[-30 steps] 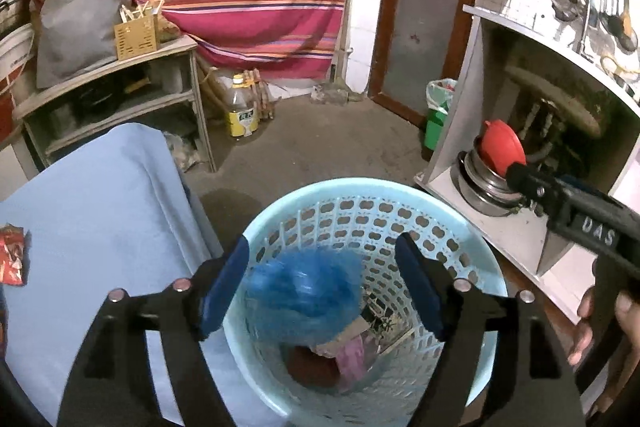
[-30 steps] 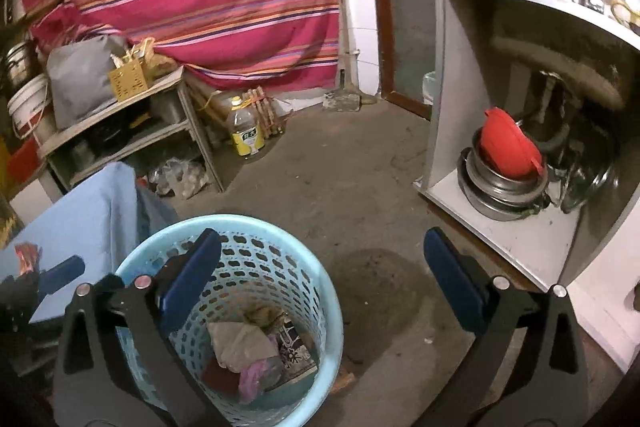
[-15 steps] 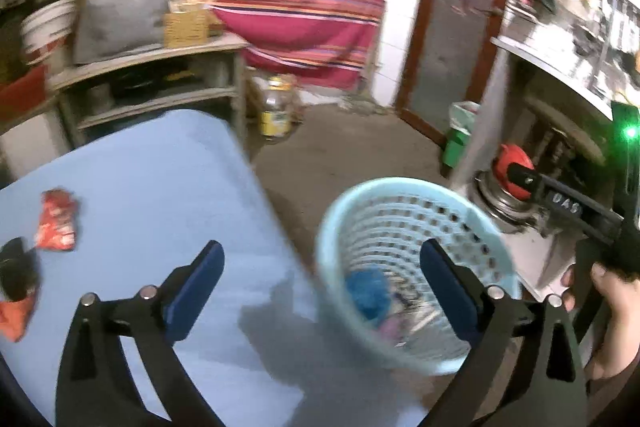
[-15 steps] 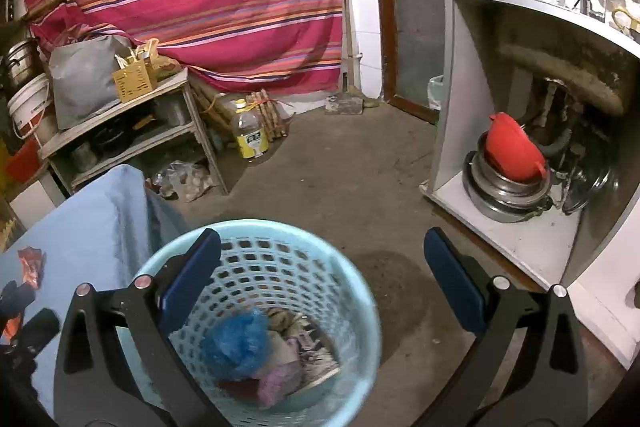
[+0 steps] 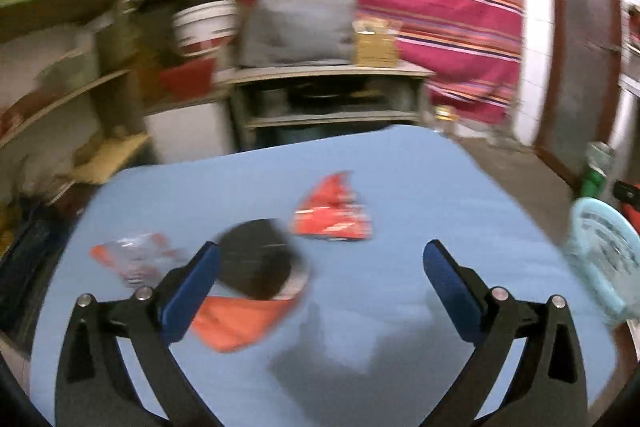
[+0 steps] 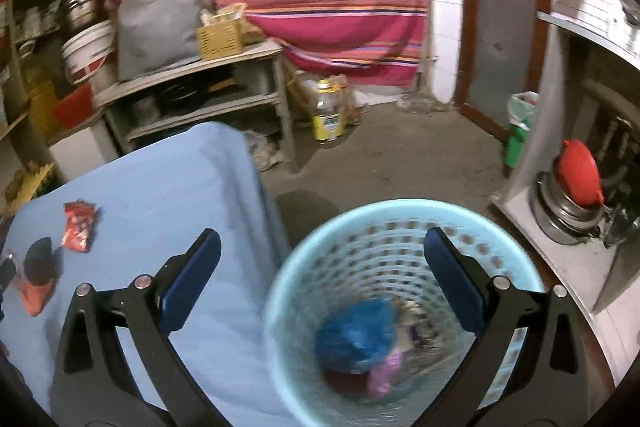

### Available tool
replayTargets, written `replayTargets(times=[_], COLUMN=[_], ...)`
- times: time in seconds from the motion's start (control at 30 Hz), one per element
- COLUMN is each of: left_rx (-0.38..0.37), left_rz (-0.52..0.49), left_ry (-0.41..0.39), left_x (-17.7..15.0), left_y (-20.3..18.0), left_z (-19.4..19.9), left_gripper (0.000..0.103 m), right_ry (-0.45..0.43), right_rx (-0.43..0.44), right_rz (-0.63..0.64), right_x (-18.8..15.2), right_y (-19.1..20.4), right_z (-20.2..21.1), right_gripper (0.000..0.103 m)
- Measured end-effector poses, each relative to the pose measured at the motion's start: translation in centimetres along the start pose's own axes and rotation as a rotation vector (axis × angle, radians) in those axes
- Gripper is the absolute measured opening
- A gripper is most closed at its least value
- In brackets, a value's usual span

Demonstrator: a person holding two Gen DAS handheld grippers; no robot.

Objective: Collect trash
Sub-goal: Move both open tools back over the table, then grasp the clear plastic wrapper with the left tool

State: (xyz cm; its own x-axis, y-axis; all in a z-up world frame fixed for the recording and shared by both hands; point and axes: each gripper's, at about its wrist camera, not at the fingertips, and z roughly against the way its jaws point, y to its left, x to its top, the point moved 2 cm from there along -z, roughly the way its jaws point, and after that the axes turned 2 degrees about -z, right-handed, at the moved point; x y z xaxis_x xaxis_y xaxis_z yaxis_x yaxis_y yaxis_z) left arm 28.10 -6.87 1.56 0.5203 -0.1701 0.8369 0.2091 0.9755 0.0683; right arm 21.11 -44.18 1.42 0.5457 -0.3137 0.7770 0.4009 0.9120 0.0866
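left wrist view looks down over a blue-covered table [image 5: 420, 187] whose far edge runs across the middle of the frame, with bare cloth filling the centre and right. the left gripper [image 5: 320, 283] stands wide open with nothing between its blue pads; its jaws have just been opening. at lower left lie the pieces of trash: a red wrapper [image 5: 332, 211] near mid-frame, a dark crumpled piece [image 5: 256, 259] just past the left pad, an orange wrapper [image 5: 236, 319] partly under it and cut off by the finger, and a clear-and-red wrapper [image 5: 136, 259] further left. all are smeared by blur, so where they touch cannot be told. the light blue basket [image 5: 604, 251] is clipped by the right edge of the frame, beside the table's corner

right wrist view tilts down at the same basket [image 6: 400, 219], standing on the floor just beside the table's hanging right edge [image 6: 248, 187], with open floor beyond it toward the upper middle. the right gripper [image 6: 320, 283] is also spread wide and empty, its right pad over the basket's mouth, its left pad over the cloth. a blue bag [image 6: 356, 335] and pink scraps [image 6: 384, 371] lie blurred in the basket's bottom. the red wrapper [image 6: 78, 225] and dark piece [image 6: 40, 259] show small at the left edge
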Motion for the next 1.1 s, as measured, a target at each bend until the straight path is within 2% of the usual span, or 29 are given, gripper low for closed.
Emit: replayTargets(times=[0.13,0.2,0.33,0.57,0.77,0.8,0.93,0.97,1.03,1.1], left_rx=[0.064,0.114,0.166,0.126,0.089,0.088,0.062,0.054,0.044,0.036], left_rz=[0.049,0.073,0.111,0.158,0.131,0.122,0.098,0.098,0.093,0.089], left_ry=[0.048,0.054,0.063,0.121,0.129,0.128,0.146,0.153,0.162,0.158], left_x=[-0.3,-0.9,-2.1,-3.5,-3.8,-3.9,-4.1,-4.2,-4.4,-4.3], left_y=[5.3,7.6,11.6,16.1,16.4,16.3,16.3,16.4,16.5,16.6], left_z=[-1.4,-1.7,-2.6,-5.7,-6.4,-6.4,-6.9,-7.0,-7.1,-7.1], left_gripper=[0.099,0.099,0.099,0.099,0.098,0.094,0.069,0.066,0.049,0.046], right_ry=[0.001,-0.008,0.014,0.088,0.103,0.106,0.113,0.114,0.118,0.125], right_rx=[0.014,0.033,0.048,0.103,0.112,0.115,0.139,0.151,0.176,0.203], right_rz=[0.020,0.031,0.097,0.165,0.258,0.270,0.297,0.302,0.310,0.327], right_x=[-0.1,-0.3,-0.8,-2.3,-3.8,-4.0,-4.6,-4.8,-5.1,-5.4], right_y=[3.9,5.7,8.9,14.5,18.5,19.2,21.4,22.0,23.1,24.3], right_z=[-0.6,-0.8,-1.8,-3.7,-4.2,-4.3,-4.5,-4.5,-4.4,-4.4], right_gripper=[0.099,0.099,0.099,0.099,0.099,0.099,0.099,0.099,0.099,0.099])
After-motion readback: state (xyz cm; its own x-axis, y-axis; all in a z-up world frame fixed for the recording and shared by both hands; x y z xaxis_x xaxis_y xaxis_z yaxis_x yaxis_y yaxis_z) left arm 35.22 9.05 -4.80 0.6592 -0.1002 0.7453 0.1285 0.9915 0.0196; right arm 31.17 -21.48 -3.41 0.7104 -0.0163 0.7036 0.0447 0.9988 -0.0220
